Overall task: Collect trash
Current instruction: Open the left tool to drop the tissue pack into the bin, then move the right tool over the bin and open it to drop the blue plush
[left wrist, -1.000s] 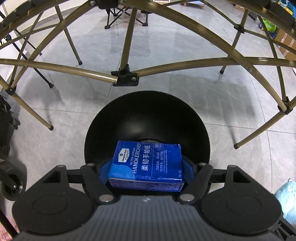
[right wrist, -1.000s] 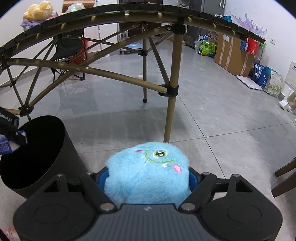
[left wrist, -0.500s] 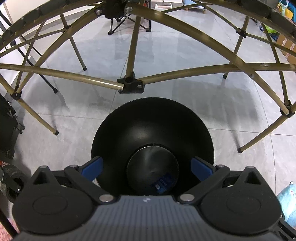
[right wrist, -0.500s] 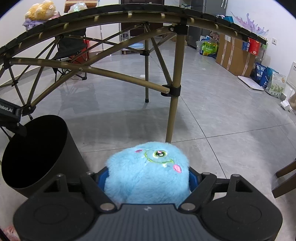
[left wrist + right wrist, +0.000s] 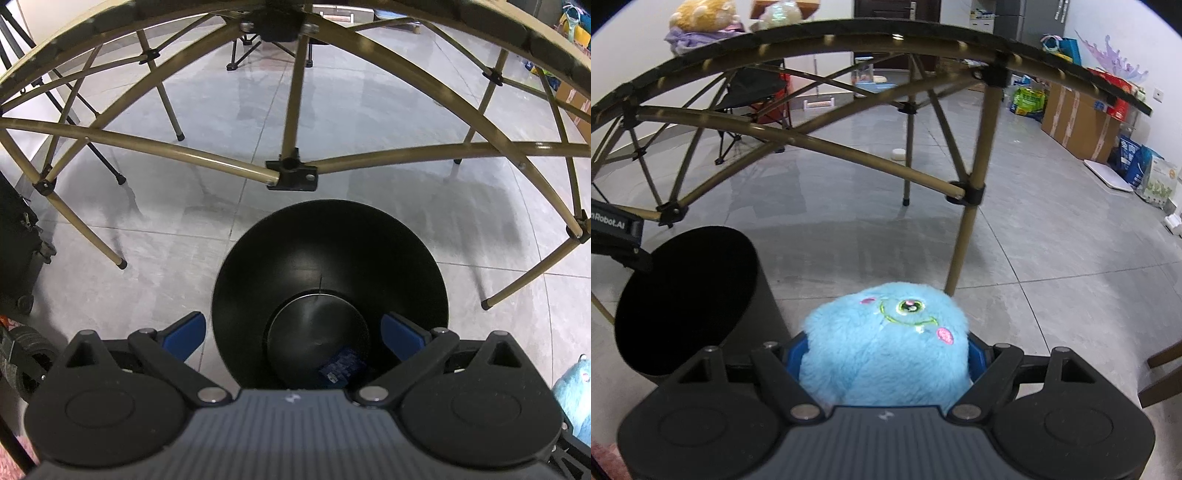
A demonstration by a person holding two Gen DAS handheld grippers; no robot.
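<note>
Fingers on the left gripper [image 5: 293, 334] spread wide, nothing between them; blue pads [image 5: 186, 329] sit either side of the bin mouth, left pad just outside the rim, right pad over the near-right rim. Left gripper hangs above the black bin [image 5: 330, 254], camera looking straight down into it. Blue tissue pack [image 5: 341, 365] lies on the bin floor, near-right side, partly cut off by the gripper body. Bin stands on grey tiled floor [image 5: 369, 110] under the bronze folding-table frame [image 5: 291, 173], whose black joint block is just beyond the far rim.

Right gripper [image 5: 884, 356]: fingers closed onto the blue plush toy [image 5: 886, 343], pads pressed into its fur on both sides, embroidered face on the toy's top far side. In the right wrist view the bin [image 5: 687, 295] is to the near left, apart from the toy, dark inside; contents can't be made out from there. Left gripper's edge pokes in at far left, over the bin rim. Table leg [image 5: 971, 221] is just beyond the toy. Cardboard boxes [image 5: 1078, 122] and bags along the far-right wall; plush toys [image 5: 701, 22] on the tabletop, far left.
</note>
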